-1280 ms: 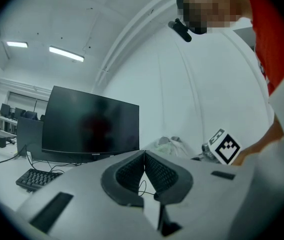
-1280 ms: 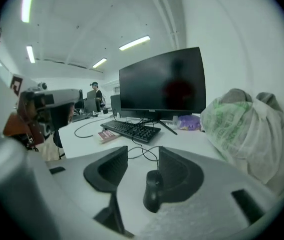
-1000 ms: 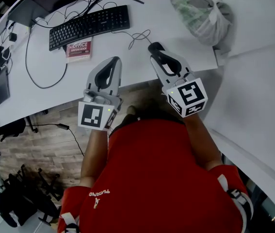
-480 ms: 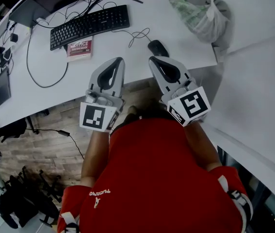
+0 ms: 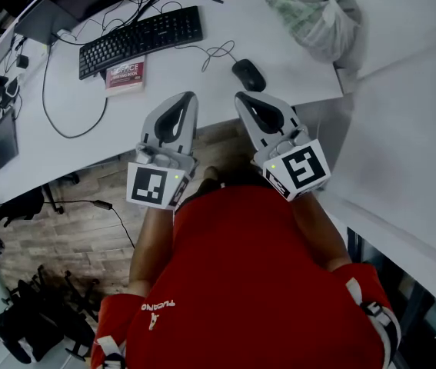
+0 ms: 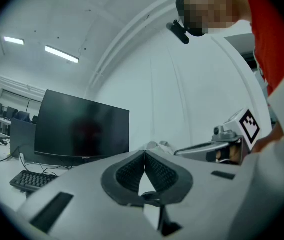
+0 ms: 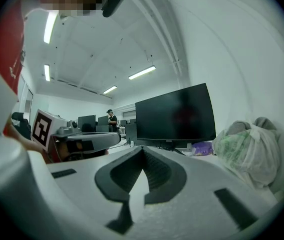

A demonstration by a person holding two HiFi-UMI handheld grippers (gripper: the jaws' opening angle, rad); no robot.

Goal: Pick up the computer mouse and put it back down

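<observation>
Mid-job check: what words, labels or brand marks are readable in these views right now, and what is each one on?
"OFFICE": on the red book just below the keyboard in the head view; the smaller line under it is too blurred to read.
Pale print on the sleeve of the red shirt: too small and turned to read.
Logo on the lower bezel of the monitor: too small to read.
Keyboard key legends: too small to read.

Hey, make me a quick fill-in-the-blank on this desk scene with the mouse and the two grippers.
The mouse lies on the desk, held by ___ gripper. The right gripper has its jaws ___, with nothing between them. The red book lies just beside the black ___. Missing words: neither; shut; keyboard.
</observation>
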